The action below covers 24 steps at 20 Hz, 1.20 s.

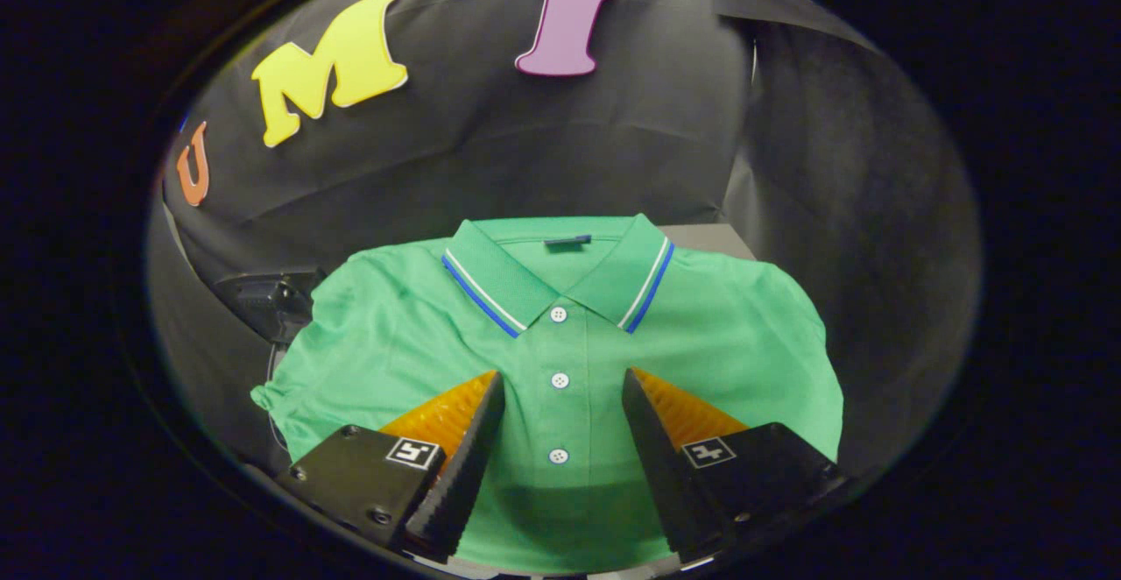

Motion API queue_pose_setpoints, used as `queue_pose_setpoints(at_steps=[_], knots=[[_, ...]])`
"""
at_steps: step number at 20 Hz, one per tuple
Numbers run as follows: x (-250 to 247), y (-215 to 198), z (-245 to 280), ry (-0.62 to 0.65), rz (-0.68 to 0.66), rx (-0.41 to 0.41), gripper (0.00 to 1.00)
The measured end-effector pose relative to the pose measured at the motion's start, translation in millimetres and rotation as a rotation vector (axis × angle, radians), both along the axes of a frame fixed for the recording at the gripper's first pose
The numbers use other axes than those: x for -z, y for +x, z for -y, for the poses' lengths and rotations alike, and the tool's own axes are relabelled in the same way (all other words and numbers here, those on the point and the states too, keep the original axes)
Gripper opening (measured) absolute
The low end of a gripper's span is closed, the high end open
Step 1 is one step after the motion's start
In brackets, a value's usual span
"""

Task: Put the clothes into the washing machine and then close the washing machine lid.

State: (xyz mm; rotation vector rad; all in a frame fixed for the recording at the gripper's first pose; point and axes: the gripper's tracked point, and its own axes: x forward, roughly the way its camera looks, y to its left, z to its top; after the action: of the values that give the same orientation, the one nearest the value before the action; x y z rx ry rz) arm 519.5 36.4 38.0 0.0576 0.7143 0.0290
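A green polo shirt [394, 343] lies spread flat, front up, its collar edged with blue and white stripes and its white buttons running down the middle. My gripper [560, 383] hovers over the shirt's chest with its fingers open. The button placket lies in the gap between the two fingers [477, 427], and nothing is held. Whether the fingertips touch the cloth cannot be told.
A dark object [263, 300] pokes out from under the shirt's left sleeve. A grey flat surface [705, 238] shows beyond the shirt's right shoulder. Black cloth walls [560, 142] close in behind and to the right.
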Motion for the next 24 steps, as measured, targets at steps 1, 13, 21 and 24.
queue_pose_setpoints(at_steps=[1,13,21,24], knots=[[2,-1,0,-0.017,-0.014,-0.006,0.84],[-1,-11,-17,-0.044,-0.063,-0.01,0.07],[-35,-47,-31,0.093,0.093,-0.039,0.05],[-69,-63,-49,0.147,0.178,-0.063,0.05]])
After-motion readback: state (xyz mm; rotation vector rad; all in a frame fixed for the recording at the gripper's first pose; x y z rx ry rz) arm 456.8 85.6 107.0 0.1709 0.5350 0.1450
